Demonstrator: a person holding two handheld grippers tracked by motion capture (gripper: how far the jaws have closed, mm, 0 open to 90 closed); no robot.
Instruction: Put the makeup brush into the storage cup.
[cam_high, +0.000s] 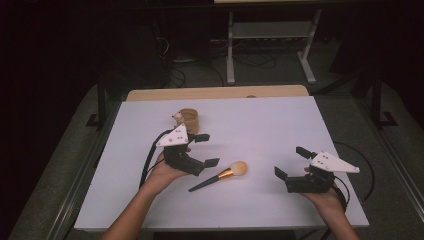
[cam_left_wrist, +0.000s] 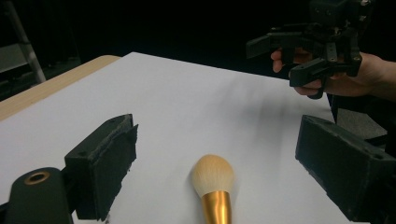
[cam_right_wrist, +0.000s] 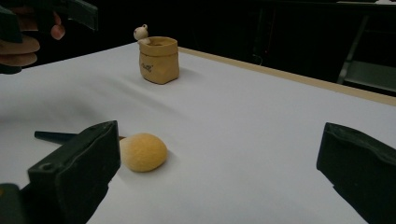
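Observation:
A makeup brush (cam_high: 220, 176) with a pale round head, gold ferrule and black handle lies on the white table (cam_high: 260, 125), between the two hands. My left gripper (cam_high: 206, 149) hovers just left of it, open, and the brush head (cam_left_wrist: 213, 176) lies between its jaws in the left gripper view. My right gripper (cam_high: 291, 162) is open to the right of the brush, whose head (cam_right_wrist: 142, 152) lies beside the left jaw in the right gripper view. A small tan pot (cam_high: 189, 118) with a tiny figure on its rim stands behind the left gripper.
The tan pot (cam_right_wrist: 159, 59) stands toward the table's far side. A wooden strip (cam_high: 215, 92) edges the table's back. Beyond it are a dark floor, cables and a metal stand (cam_high: 270, 35). The right hand's gripper (cam_left_wrist: 308, 51) appears far off in the left gripper view.

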